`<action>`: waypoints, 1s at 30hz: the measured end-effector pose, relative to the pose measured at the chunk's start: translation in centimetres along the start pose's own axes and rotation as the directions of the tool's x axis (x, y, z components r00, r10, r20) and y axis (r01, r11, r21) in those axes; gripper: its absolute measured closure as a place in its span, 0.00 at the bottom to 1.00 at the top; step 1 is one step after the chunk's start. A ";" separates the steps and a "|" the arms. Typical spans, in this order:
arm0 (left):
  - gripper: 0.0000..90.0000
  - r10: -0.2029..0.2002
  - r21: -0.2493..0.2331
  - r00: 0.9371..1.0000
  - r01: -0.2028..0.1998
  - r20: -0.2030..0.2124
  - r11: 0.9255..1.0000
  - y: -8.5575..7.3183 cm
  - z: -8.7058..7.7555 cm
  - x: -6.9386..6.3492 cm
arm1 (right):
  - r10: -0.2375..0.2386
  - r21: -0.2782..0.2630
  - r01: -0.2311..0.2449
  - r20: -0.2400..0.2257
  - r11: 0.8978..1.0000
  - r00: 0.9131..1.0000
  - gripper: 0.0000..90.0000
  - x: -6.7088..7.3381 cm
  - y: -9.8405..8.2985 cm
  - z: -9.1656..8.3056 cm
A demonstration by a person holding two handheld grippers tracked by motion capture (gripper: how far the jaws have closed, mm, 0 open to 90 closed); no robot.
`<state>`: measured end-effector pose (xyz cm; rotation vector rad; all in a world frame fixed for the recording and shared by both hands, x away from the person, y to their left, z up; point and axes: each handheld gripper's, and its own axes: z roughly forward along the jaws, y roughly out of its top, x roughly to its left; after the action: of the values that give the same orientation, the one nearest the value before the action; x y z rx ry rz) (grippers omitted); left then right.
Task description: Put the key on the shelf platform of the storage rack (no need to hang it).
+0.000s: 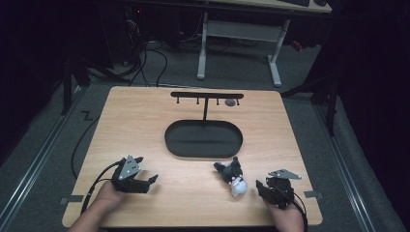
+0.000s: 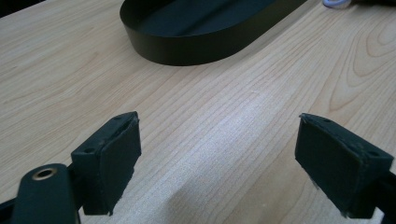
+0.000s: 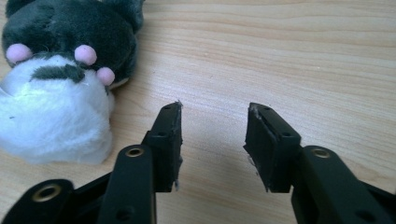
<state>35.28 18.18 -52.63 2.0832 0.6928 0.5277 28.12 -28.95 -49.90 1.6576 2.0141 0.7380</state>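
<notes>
A small plush toy (image 1: 233, 178), dark grey and white with pink spots, lies on the wooden table (image 1: 145, 121) in front of the black oval tray (image 1: 203, 138). The right gripper view shows the plush toy (image 3: 60, 79) at upper left. My right gripper (image 3: 214, 140) stands open to the toy's right, apart from it, with bare wood between its jaws; in the high view the right gripper (image 1: 263, 187) sits near the table's front right. My left gripper (image 2: 217, 161) is wide open over bare wood; from above the left gripper (image 1: 147, 176) rests at front left.
A black T-shaped hook stand (image 1: 206, 98) rises from the back of the tray, and a small dark item (image 1: 230, 102) hangs on a right hook. The oval tray's wall (image 2: 196, 46) lies ahead of my left gripper. A white-legged desk (image 1: 239, 43) stands beyond the table.
</notes>
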 end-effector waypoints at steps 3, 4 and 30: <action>0.17 0.000 0.000 1.000 0.000 0.000 1.000 0.0 0.0 0.0 | -0.020 0.039 0.019 0.010 0.999 1.000 0.58 0.1 0.6 -0.3; 0.17 0.002 0.000 1.000 -0.002 -0.001 1.000 0.0 0.0 0.0 | -0.023 0.044 0.022 0.015 0.999 1.000 0.57 0.1 0.7 -0.4; 0.17 0.003 0.003 1.000 -0.003 -0.002 1.000 0.0 0.0 0.0 | -0.213 0.376 0.197 0.000 0.905 0.977 0.45 2.8 4.7 0.6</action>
<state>35.26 18.16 -52.63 2.0866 0.6923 0.5303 31.50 -25.46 -47.33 1.5994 2.3644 0.2496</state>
